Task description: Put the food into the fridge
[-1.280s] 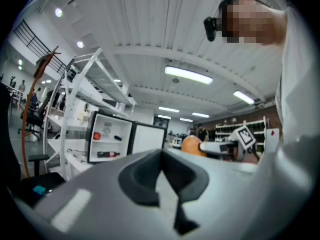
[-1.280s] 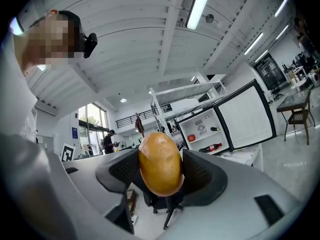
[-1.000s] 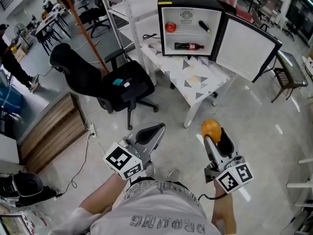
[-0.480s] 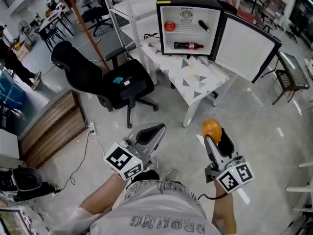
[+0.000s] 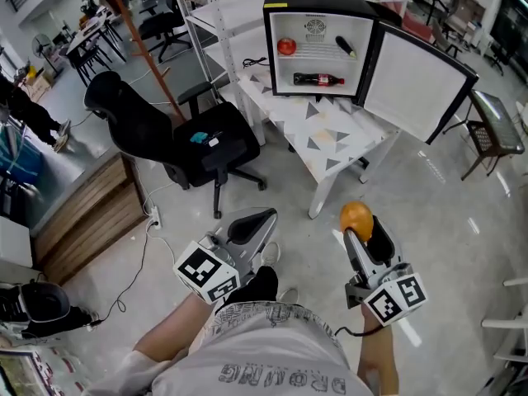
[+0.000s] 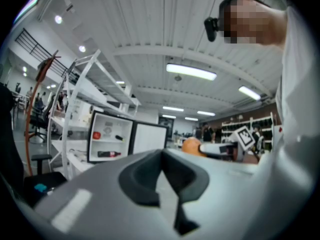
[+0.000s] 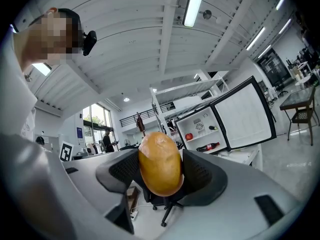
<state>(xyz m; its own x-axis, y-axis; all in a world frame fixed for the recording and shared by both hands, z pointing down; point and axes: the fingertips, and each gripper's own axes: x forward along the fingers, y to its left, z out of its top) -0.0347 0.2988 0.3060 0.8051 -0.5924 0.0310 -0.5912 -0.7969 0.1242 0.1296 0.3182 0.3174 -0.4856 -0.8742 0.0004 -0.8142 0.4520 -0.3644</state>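
A small black fridge (image 5: 318, 7) stands on a white patterned table (image 5: 330, 143) with its door (image 5: 417, 77) swung open to the right. Inside are a red apple (image 5: 286, 46), a dark item (image 5: 346, 45) on the upper shelf and a cola bottle (image 5: 318, 79) lying below. My right gripper (image 5: 360, 223) is shut on an orange-yellow fruit (image 5: 356, 218) (image 7: 160, 164), held well short of the table. My left gripper (image 5: 252, 225) is shut with nothing in it (image 6: 162, 176). The fridge (image 6: 110, 136) (image 7: 207, 131) shows far off in both gripper views.
A black office chair (image 5: 177, 134) stands left of the table with a teal item on its seat. A wooden crate (image 5: 87, 213) and a cable on the floor lie at the left. A dark side table (image 5: 491, 126) is at the right. White shelving stands behind the fridge.
The view has shifted slightly and my foot now shows between the grippers; both grippers keep their hold and place.
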